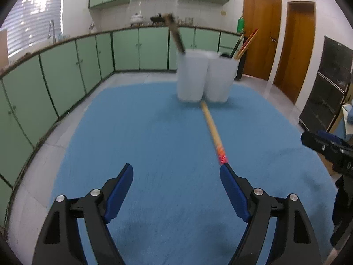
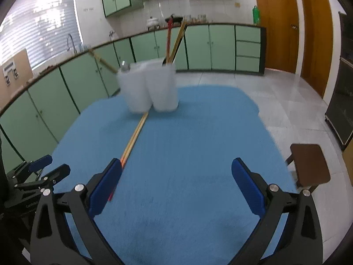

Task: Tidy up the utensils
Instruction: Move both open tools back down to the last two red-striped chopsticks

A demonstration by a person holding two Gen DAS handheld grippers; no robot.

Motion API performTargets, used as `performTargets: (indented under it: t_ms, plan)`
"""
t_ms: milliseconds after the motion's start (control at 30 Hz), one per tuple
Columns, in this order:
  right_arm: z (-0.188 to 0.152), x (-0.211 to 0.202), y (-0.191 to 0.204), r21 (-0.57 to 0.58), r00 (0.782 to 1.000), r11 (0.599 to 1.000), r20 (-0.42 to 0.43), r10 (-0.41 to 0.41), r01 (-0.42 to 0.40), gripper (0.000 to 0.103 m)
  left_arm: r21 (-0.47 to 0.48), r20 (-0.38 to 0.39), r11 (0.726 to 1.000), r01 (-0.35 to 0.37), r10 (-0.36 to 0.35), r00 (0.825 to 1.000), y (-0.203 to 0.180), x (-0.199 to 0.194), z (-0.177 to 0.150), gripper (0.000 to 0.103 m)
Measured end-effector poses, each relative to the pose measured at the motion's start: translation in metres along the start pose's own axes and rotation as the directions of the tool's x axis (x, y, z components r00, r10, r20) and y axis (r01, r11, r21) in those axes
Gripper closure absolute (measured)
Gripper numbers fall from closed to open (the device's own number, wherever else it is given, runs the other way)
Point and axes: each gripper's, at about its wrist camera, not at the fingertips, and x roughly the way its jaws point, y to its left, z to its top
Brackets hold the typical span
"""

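Left wrist view: chopsticks (image 1: 213, 130) lying flat on blue cloth (image 1: 143, 132), far tip touching white holders (image 1: 204, 77), red end just beside the right finger of left gripper (image 1: 176, 176), jaws wide, empty. Right wrist view: same pair (image 2: 134, 137) passing the left finger of right gripper (image 2: 176, 176), jaws likewise released. Probably light, stiff, thin, prone to rolling; best pinched mid-shaft, both sticks together.
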Motion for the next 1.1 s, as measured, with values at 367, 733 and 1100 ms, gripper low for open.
performTargets:
  t_ms: [367,733,1100]
  plan:
    - [-0.018,0.034,0.029,-0.007,0.993,1.0,-0.116,0.029,-0.03,0.007,-0.013,-0.058,0.998,-0.062,0.061,0.996,0.024,0.012,-0.017,0.024]
    - [-0.021,0.051,0.066,-0.115,0.986,0.993,-0.168,-0.001,-0.019,0.007,-0.019,-0.07,0.998,-0.067,0.065,0.995,0.03,0.015,-0.018,0.023]
    - [-0.024,0.063,0.068,-0.161,0.975,0.987,-0.215,-0.062,0.027,0.013,-0.026,-0.073,0.998,-0.056,0.054,0.996,0.03,0.016,-0.018,0.022]
